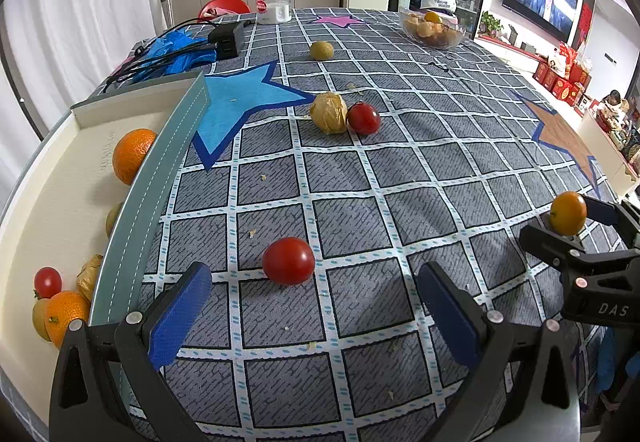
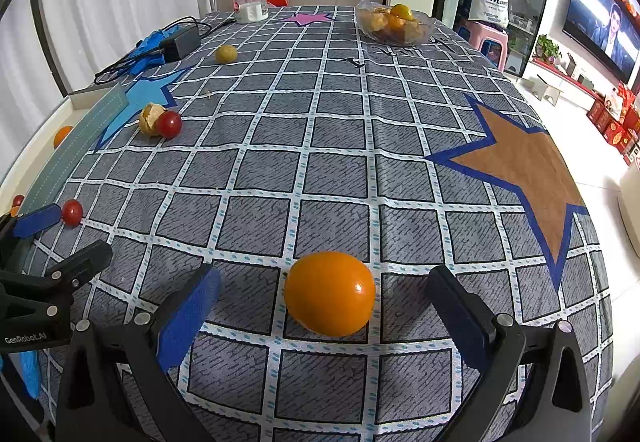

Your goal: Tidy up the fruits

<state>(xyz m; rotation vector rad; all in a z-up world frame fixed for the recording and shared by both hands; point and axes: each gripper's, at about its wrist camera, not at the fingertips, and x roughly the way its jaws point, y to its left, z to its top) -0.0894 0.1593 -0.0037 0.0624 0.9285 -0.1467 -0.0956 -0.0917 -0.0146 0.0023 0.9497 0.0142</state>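
My right gripper (image 2: 320, 306) is wide open, holding nothing, with the orange tomato (image 2: 330, 293) on the cloth dead centre between its pads, long axis crosswise. My left gripper (image 1: 316, 306) is equally open and empty, the red tomato (image 1: 288, 260) just ahead; tray (image 1: 132, 226) sits at left.

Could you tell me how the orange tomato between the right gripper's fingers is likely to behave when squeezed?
The orange tomato looks round and glossy, so it may roll or slip. Its thin skin probably bruises under hard pressure. The right gripper stands open around it.
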